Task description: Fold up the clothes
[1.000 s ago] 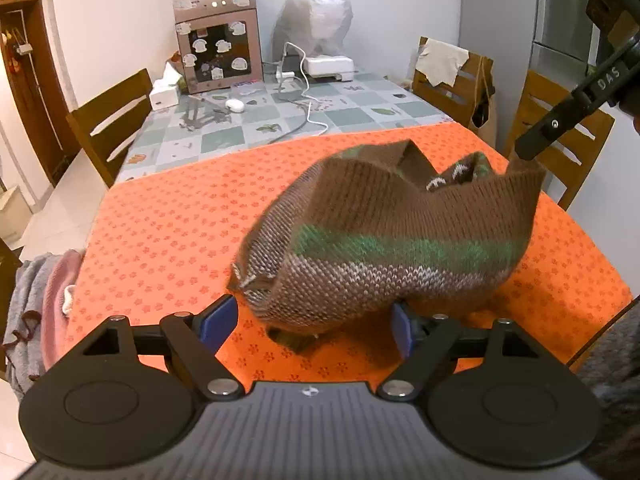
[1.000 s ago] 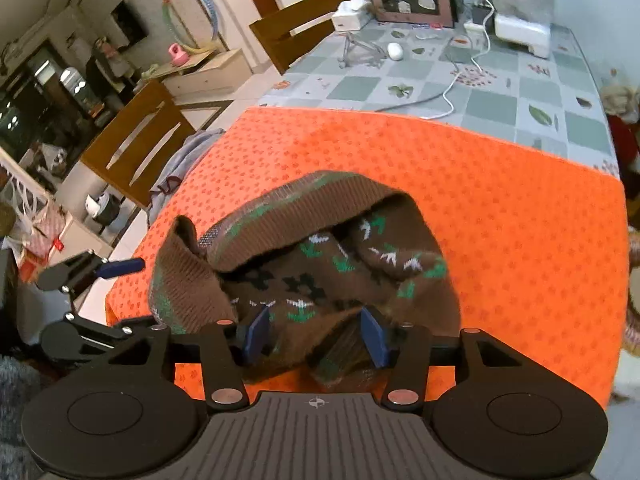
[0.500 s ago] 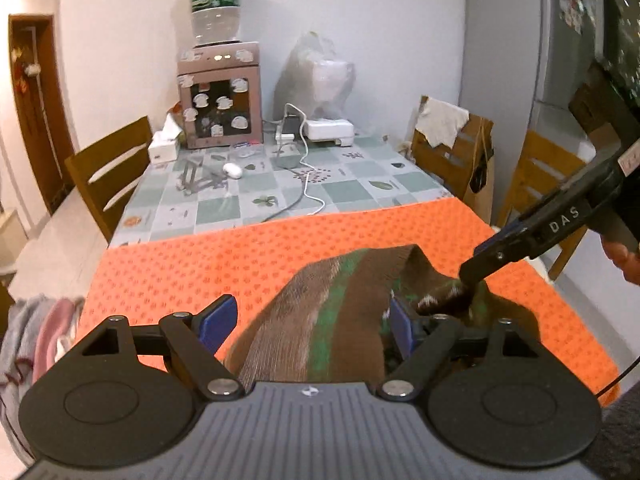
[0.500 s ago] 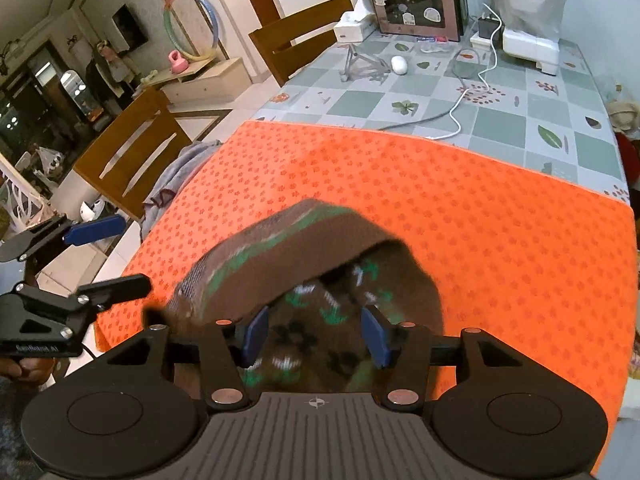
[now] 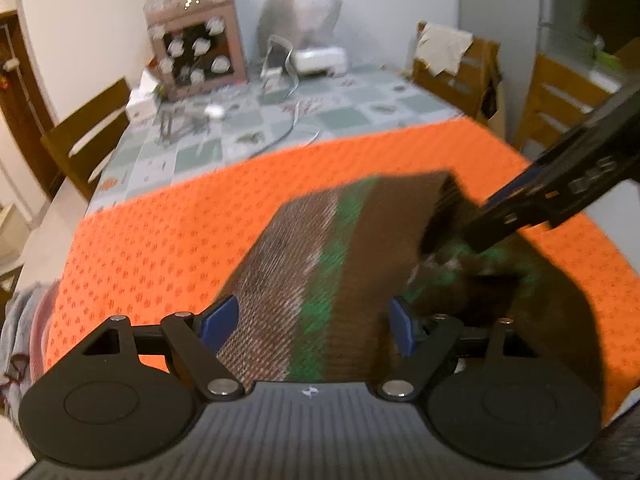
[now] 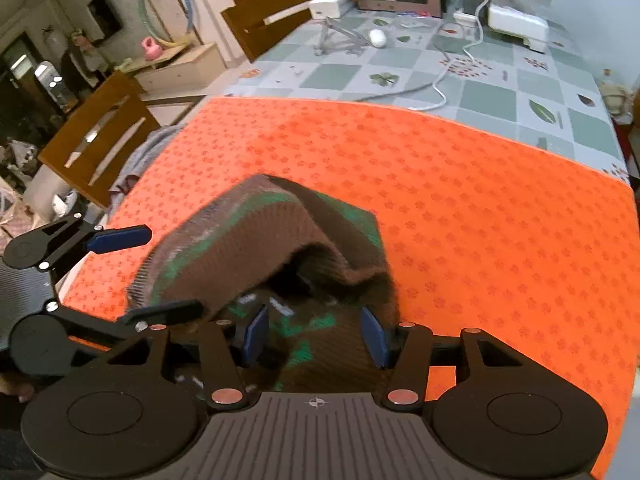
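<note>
Wooden chairs (image 6: 96, 140), white cable (image 6: 440, 84)

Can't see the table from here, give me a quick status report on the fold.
Left gripper open around brown sweater. Right gripper open, sweater between fingers. Orange mat ahead.

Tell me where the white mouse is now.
In the right wrist view the mouse lies on the checkered tablecloth at the far end, beside the metal stand.

no legible text anywhere, blurred pale lettering on the right gripper (image 5: 472, 236) arm beyond the left jaws, unreadable, faint smeared markings on the box (image 5: 196, 40) far ahead
</note>
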Action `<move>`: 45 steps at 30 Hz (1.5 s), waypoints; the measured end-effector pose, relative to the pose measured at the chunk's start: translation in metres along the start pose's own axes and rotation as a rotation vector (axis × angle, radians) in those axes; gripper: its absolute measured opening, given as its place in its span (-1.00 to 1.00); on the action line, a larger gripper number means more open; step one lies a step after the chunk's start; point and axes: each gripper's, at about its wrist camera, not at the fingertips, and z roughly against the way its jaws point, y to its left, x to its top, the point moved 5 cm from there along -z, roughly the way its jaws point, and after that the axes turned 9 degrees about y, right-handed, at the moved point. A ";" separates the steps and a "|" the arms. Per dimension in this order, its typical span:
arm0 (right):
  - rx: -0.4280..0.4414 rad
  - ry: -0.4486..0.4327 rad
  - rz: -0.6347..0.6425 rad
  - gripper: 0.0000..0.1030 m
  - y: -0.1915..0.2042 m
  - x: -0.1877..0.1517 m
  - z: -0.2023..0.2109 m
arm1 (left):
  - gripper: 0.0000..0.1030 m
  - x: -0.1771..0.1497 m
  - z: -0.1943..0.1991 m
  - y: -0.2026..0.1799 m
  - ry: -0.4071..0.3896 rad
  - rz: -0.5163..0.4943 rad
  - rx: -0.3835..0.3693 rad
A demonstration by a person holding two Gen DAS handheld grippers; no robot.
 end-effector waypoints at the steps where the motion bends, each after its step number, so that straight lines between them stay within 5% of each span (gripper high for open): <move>1: -0.001 0.007 -0.002 0.05 0.001 -0.004 -0.002 | 0.63 -0.003 -0.004 0.003 0.008 0.006 0.002; 4: -0.013 0.022 -0.011 0.06 -0.001 -0.012 -0.003 | 0.49 -0.006 -0.010 0.010 0.017 0.024 -0.015; 8: -0.014 0.036 -0.046 -0.01 -0.008 -0.021 -0.007 | -0.15 -0.002 -0.009 0.021 -0.003 0.033 -0.020; 10: 0.000 0.039 -0.059 -0.30 -0.010 -0.024 -0.007 | -0.39 0.004 -0.008 0.029 -0.012 0.044 -0.011; 11: 0.007 0.039 -0.061 -0.67 -0.010 -0.024 -0.007 | -0.55 0.007 -0.007 0.033 -0.017 0.050 -0.007; 14: -0.012 0.027 -0.064 -0.82 -0.011 -0.022 -0.003 | -0.69 0.016 -0.006 0.045 -0.031 0.067 0.005; 24: -0.117 -0.032 -0.070 -0.85 -0.027 0.005 0.001 | -0.70 0.046 -0.003 0.084 -0.072 0.120 0.044; 30: -0.112 -0.009 -0.094 -0.83 -0.035 0.022 -0.011 | -0.70 0.053 -0.038 0.098 0.006 0.106 0.020; 41: 0.117 0.013 0.052 -0.60 0.033 0.061 -0.008 | -0.62 0.041 -0.069 0.123 0.081 0.194 -0.119; 45: 0.167 0.078 0.101 -0.58 0.053 0.075 -0.035 | -0.62 0.041 -0.067 0.129 0.085 0.227 -0.170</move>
